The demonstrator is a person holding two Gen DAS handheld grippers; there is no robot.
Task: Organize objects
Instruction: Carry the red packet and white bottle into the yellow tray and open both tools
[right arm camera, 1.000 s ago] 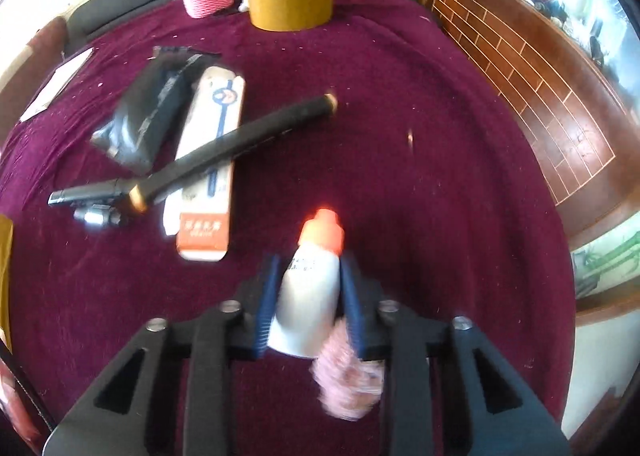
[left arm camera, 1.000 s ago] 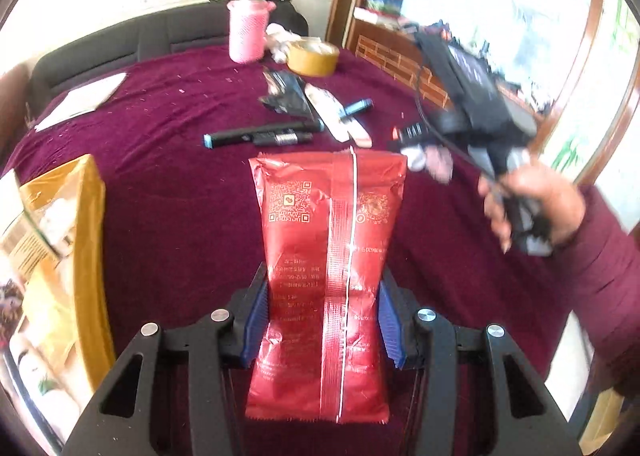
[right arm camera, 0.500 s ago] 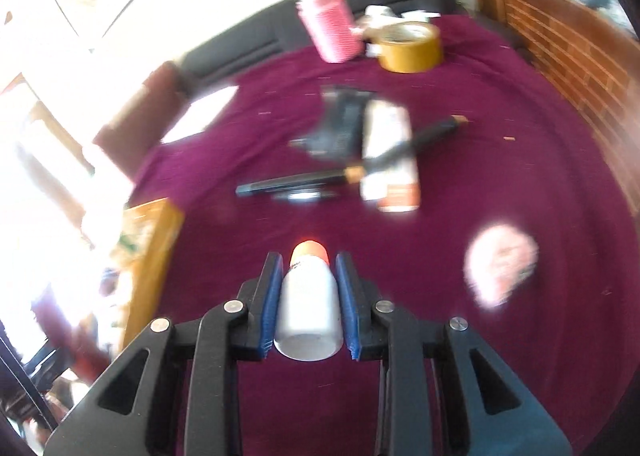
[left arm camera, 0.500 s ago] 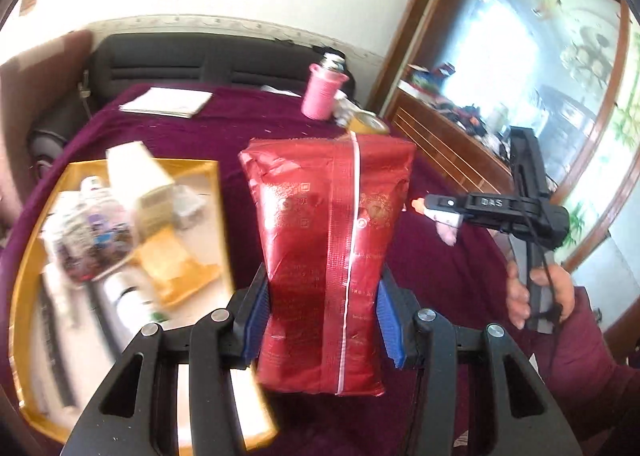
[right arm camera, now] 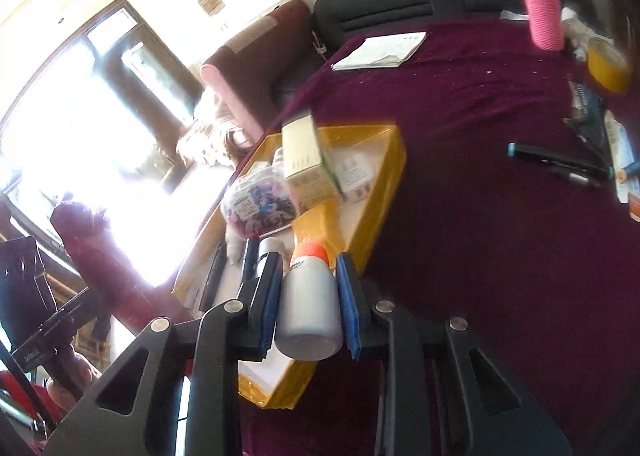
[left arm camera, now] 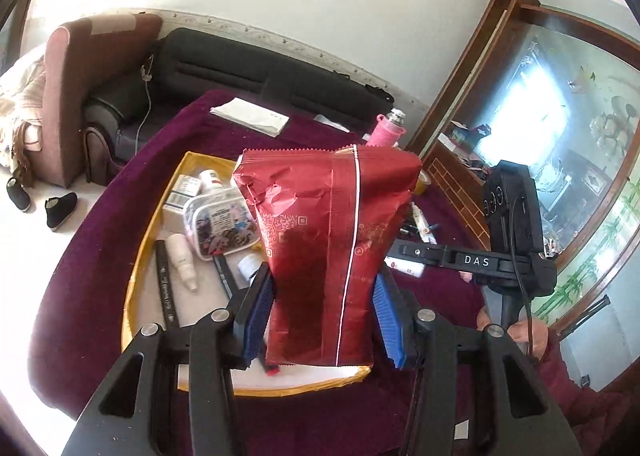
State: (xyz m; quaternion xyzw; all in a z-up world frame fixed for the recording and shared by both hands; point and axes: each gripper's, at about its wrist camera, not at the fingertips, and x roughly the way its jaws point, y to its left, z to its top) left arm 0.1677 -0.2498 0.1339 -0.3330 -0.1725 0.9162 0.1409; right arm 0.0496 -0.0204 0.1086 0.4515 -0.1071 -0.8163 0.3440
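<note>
A table under a purple cloth (left arm camera: 92,288) fills most of both views, and everything here is placed against the yellow tray (left arm camera: 138,276) that lies on it. Beyond the tray's far end, a white sheet of paper (left arm camera: 250,117) rests on the cloth, with a pink-sleeved bottle (right arm camera: 545,17) further along the same far edge. Above the tray's near end, the left gripper (left arm camera: 324,308) holds a red foil packet (left arm camera: 332,240) upright, its blue pads pressed into the packet's lower sides. Also over the tray's near end, the right gripper (right arm camera: 308,296) is clamped narrowly on a small white bottle with an orange cap (right arm camera: 308,292), the cap pointing out toward the tray. Inside the tray lie a clear tub of small coloured pieces (left arm camera: 222,223), a tan box (right arm camera: 306,161), a white dropper bottle (left arm camera: 182,260) and a black pen (left arm camera: 165,284). Well away from the tray, on the cloth beyond its far side in the right wrist view, lies a black marker with a teal end (right arm camera: 556,159).
</note>
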